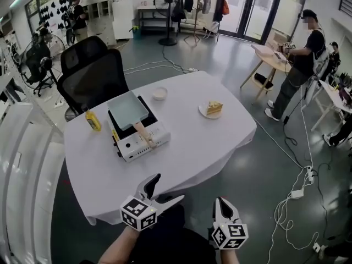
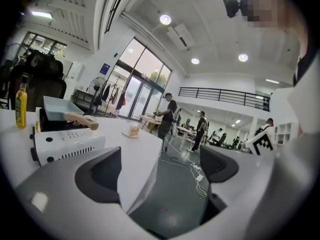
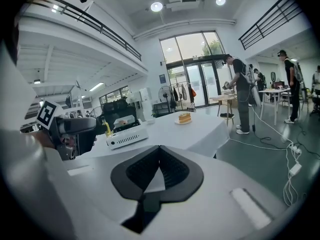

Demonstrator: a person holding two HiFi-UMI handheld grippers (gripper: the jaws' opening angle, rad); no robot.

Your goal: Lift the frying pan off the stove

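**Q.** Reading left to right, what stands on the round table in a white cloth (image 1: 187,147)?

**A.** At the far left you have a yellow oil bottle (image 1: 92,120). Just right of it sits the white tabletop stove (image 1: 140,141), with the pale blue square frying pan (image 1: 127,110) resting flat on its burner, not yet lifted. Farther right are a small white bowl (image 1: 159,93) and a white plate with a slice of cake (image 1: 212,109), both well apart from the stove.

**Q.** How do your tools stand?

**A.** Your left gripper (image 1: 168,188) hangs off the table's near edge with its jaws spread wide, and only floor and table edge show between them. Your right gripper (image 1: 223,202), to its right and a little nearer you, has its jaws pressed together with nothing in them.

**Q.** Which relation governs the reach?

**A.** The pan lies far and to the left of both tools. Its wooden handle (image 1: 144,135) is the long axis. It runs from the pan's near edge out over the stove's front, pointing toward you and slightly right, so the free end faces your left gripper. That gripper is the nearer one and is already released, so it is probably the one to go forward and leftward along the handle's line. The right gripper would first have to part its jaws and cross over.
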